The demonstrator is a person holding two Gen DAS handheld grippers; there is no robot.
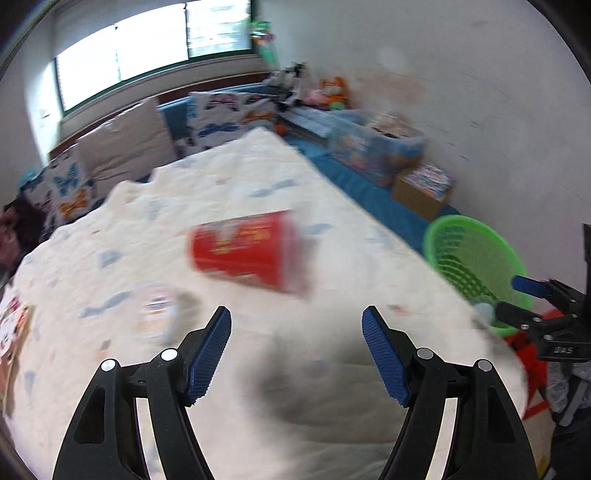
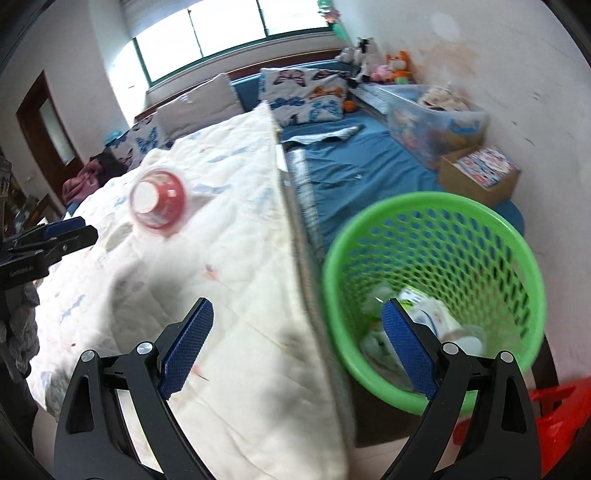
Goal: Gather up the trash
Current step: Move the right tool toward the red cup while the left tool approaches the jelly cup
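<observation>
Scene: bedroom, 2 wrist views, both smeared by motion blur.
Left gripper (image 1: 296, 345): jaws spread wide, nothing between the blue pads (image 1: 207, 356); it hangs over the white quilt (image 1: 332, 229) and points down toward it.
Right gripper (image 2: 297, 347): jaws spread wide, nothing gripped; its left finger is over the quilt edge and its right finger is over the mouth of the green basket (image 2: 436, 210).
Red cup (image 1: 251, 251): lies on its side on the quilt, ahead of the left gripper and apart from it; in the right wrist view the same cup (image 2: 159, 201) shows its pale round end toward the camera.
Round lid or wrapper (image 1: 157, 314): pale, flat on the quilt, just ahead of the left gripper's left finger; too blurred to identify further.
Green basket: mesh sides, upright, beside the bed's near corner; in the left wrist view it sits at the right edge (image 1: 476, 266), with the right gripper's fingers next to it.
Basket contents (image 2: 424, 314): crumpled white paper and packaging at the bottom; individual pieces cannot be told apart.
Bed: quilt folded over the left part, blue sheet (image 2: 362, 162) bare on the right.
Pillows (image 2: 306, 92): butterfly print, at the head of the bed below the window (image 2: 221, 33).
Far corner: stuffed toys (image 2: 395, 66), a clear storage bin (image 2: 436, 118) and a cardboard box (image 2: 480, 177) along the wall.
</observation>
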